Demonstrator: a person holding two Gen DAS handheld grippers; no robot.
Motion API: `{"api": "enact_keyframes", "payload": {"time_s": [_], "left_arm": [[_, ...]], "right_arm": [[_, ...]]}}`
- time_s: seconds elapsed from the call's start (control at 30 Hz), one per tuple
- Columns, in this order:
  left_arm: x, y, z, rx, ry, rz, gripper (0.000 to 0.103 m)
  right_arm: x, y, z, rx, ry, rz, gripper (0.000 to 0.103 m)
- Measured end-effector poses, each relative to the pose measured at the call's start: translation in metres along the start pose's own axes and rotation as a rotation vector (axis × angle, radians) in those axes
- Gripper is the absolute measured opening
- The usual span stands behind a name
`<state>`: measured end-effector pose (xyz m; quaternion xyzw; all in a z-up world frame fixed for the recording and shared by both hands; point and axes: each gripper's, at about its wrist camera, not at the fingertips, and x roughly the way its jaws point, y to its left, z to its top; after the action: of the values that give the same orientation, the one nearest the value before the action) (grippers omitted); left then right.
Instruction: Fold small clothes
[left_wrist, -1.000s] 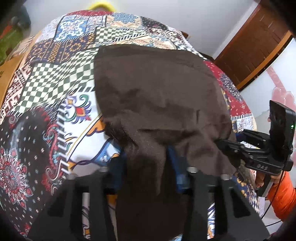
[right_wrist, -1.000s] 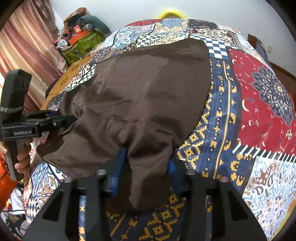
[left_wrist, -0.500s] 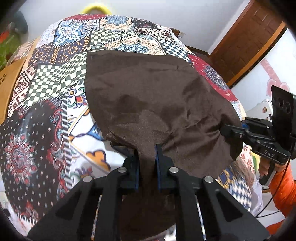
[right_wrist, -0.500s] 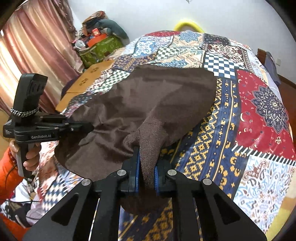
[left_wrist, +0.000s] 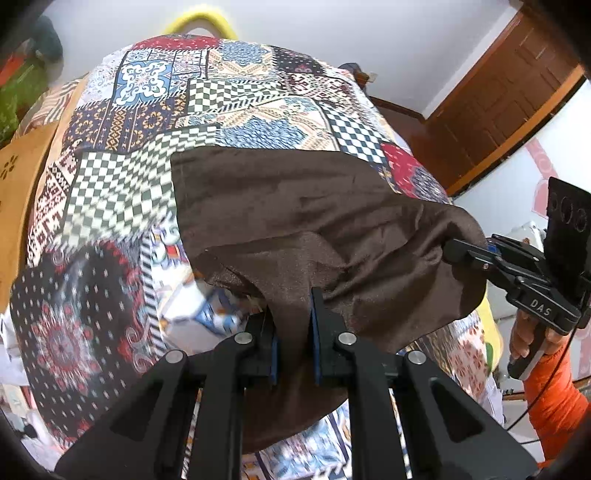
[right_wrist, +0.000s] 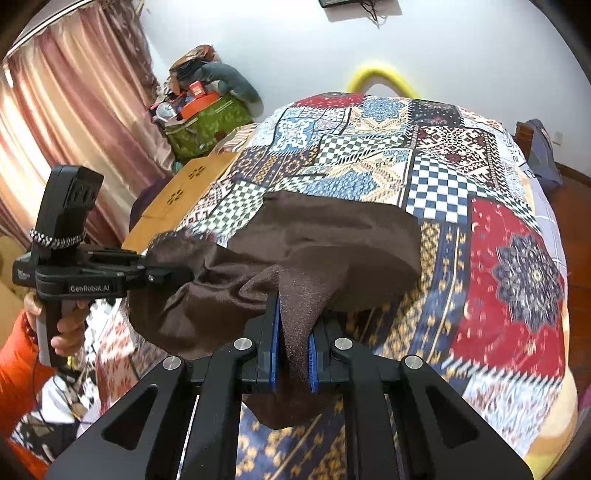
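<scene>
A dark brown cloth (left_wrist: 295, 206) lies on the patchwork bedspread (left_wrist: 147, 110), its near edge lifted off the bed. My left gripper (left_wrist: 293, 325) is shut on the cloth's near left corner. My right gripper (right_wrist: 291, 332) is shut on the near right corner of the same cloth (right_wrist: 332, 240). The right gripper also shows at the right of the left wrist view (left_wrist: 454, 251), and the left gripper at the left of the right wrist view (right_wrist: 177, 275). The cloth's far edge rests flat on the bedspread (right_wrist: 498, 258).
A wooden door (left_wrist: 498, 103) stands at the right. A green bag with piled items (right_wrist: 203, 118) sits beside pink curtains (right_wrist: 55, 129). An orange wooden board (right_wrist: 177, 192) borders the bed's left side. A yellow hoop (right_wrist: 380, 77) is behind the bed.
Both grippers closed on the cloth's near corners, then raised them off the bed and carried them forward toward the far edge, so the near half of the cloth now hangs between them.
</scene>
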<state>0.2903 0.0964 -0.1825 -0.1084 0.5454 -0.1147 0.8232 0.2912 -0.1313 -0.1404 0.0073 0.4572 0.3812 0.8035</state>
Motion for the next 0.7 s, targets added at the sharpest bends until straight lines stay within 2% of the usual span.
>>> {"api": "enact_keyframes", "payload": {"time_s": [0.3,0.4,0.47,0.6,0.7], "left_arm": [[0.044,0.034,0.053,-0.050,0.049,0.036,0.017],[0.053,0.042,0.065,-0.036,0.035,0.089,0.031],[0.051,0.046,0.069,-0.022,0.005,0.122,0.045],[0.036,0.046,0.069,0.020,-0.062,0.155,0.048],[0.028,0.038,0.060,0.067,-0.090,0.166,0.061]], "right_arm": [[0.063,-0.038,0.046,0.091,0.116,-0.014,0.011],[0.084,-0.052,0.052,0.131,0.155,-0.024,0.011],[0.098,-0.059,0.054,0.148,0.179,-0.033,0.011],[0.106,-0.063,0.054,0.150,0.186,-0.034,0.011],[0.104,-0.059,0.055,0.122,0.189,-0.052,0.011]]}}
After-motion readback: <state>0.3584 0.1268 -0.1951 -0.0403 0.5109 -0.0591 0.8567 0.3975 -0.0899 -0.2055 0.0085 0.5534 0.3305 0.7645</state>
